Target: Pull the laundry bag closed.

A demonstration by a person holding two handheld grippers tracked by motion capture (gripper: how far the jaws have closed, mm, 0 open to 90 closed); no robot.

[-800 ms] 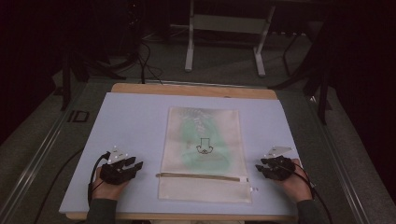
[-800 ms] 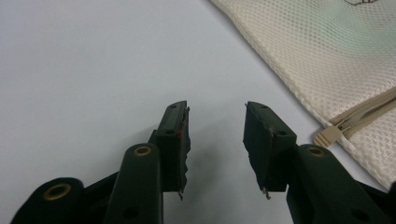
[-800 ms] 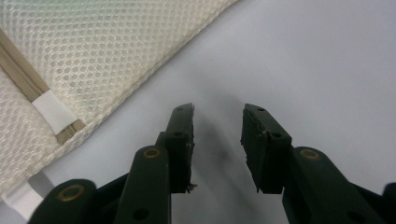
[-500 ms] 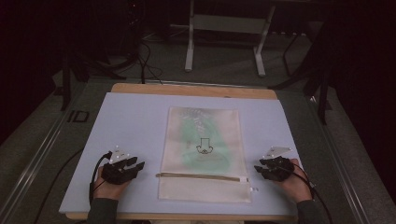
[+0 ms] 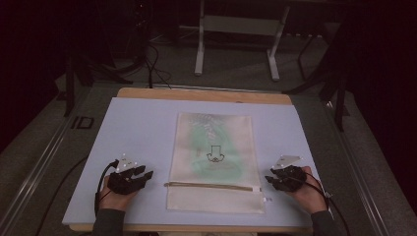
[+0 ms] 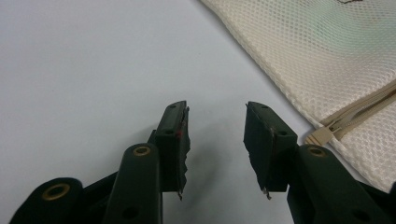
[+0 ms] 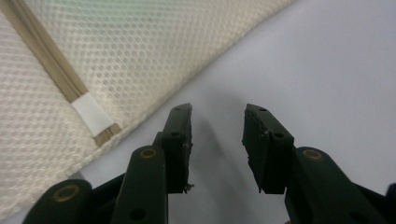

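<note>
A cream mesh bag [image 5: 214, 147] lies flat in the middle of the pale mat [image 5: 137, 128], with green fabric and a small black print showing through it. Its tan zipper [image 5: 211, 186] runs across near the front end. My left gripper [image 5: 145, 176] rests on the mat just left of the zipper's end, open and with nothing between its fingers. My right gripper [image 5: 269, 180] rests just right of the bag, also open and empty. In the left gripper view, the gripper [image 6: 215, 140] faces the bag [image 6: 327, 56] and zipper end [image 6: 322, 136]. The right gripper view has its gripper [image 7: 217, 144] beside the bag [image 7: 140, 51] and a white zipper tab [image 7: 91, 112].
The mat covers a wooden table [image 5: 201, 94] whose far edge shows. Beyond it a dark floor holds cables [image 5: 152, 64] and a metal stand [image 5: 236, 44]. Bare mat lies to the left and right of the bag.
</note>
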